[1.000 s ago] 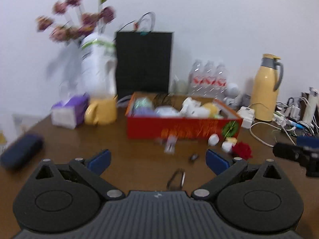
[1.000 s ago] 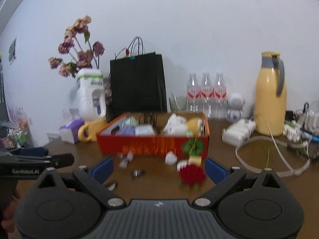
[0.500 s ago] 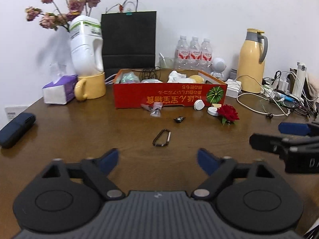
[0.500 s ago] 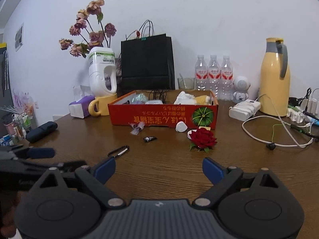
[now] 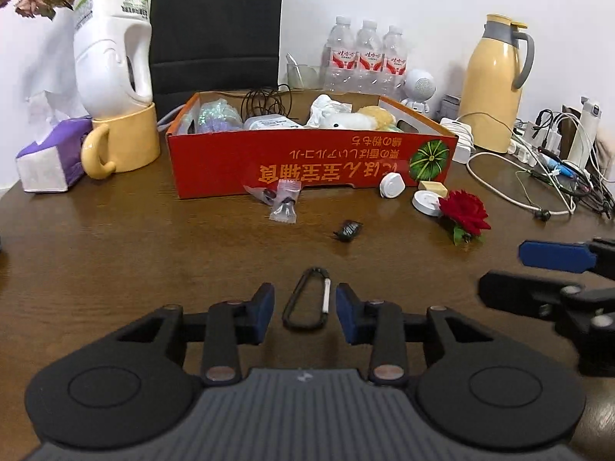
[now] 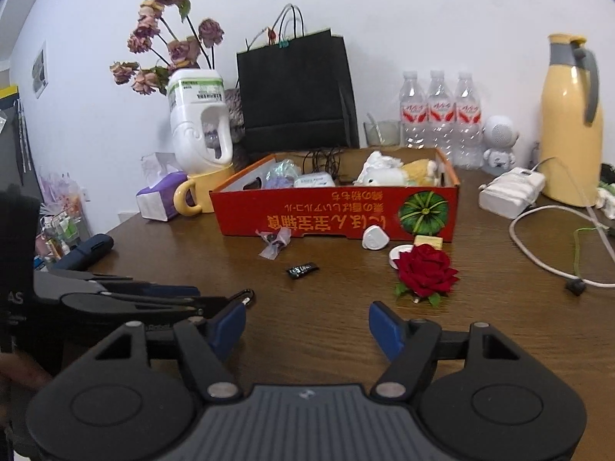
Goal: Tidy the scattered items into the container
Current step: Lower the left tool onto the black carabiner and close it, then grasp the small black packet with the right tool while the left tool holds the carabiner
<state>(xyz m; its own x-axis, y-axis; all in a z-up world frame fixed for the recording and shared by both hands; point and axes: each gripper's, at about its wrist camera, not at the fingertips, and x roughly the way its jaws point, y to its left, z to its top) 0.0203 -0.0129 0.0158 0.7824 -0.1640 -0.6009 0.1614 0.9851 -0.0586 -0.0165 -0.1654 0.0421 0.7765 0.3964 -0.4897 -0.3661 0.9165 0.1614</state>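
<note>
While my left gripper [image 5: 305,309] sits low over the brown table [image 5: 134,253], its blue pads stand either side of a black carabiner [image 5: 306,305] lying flat on the wood; the jaws have just been closing, yet a gap shows on both sides, so nothing is gripped. My right gripper [image 6: 307,324] has also just been narrowing but stands wide with only bare table between its pads.

From the carabiner, the red cardboard box [image 5: 307,165] lies at twelve o'clock. Its front wall carries yellow East Asian characters printed upside down, which I cannot read, and a green pumpkin picture at its right end. Inside it are soft toys, a coil of black cord and small packets.

Scattered before the box: two clear candy wrappers [image 5: 282,203] at eleven o'clock, a small black packet [image 5: 348,229] at one o'clock, then a white cap [image 5: 392,185], a white lid [image 5: 426,203], a yellow block [image 5: 433,187] and a red rose [image 5: 465,217] towards two o'clock.

Behind stand three water bottles [image 5: 368,57] with red labels too small to read, a white jug [image 5: 111,42] with a green-edged label, a black paper bag [image 5: 215,23] and a yellow thermos [image 5: 494,84].

In the right wrist view, white letters "AS" show on the left gripper's body.
</note>
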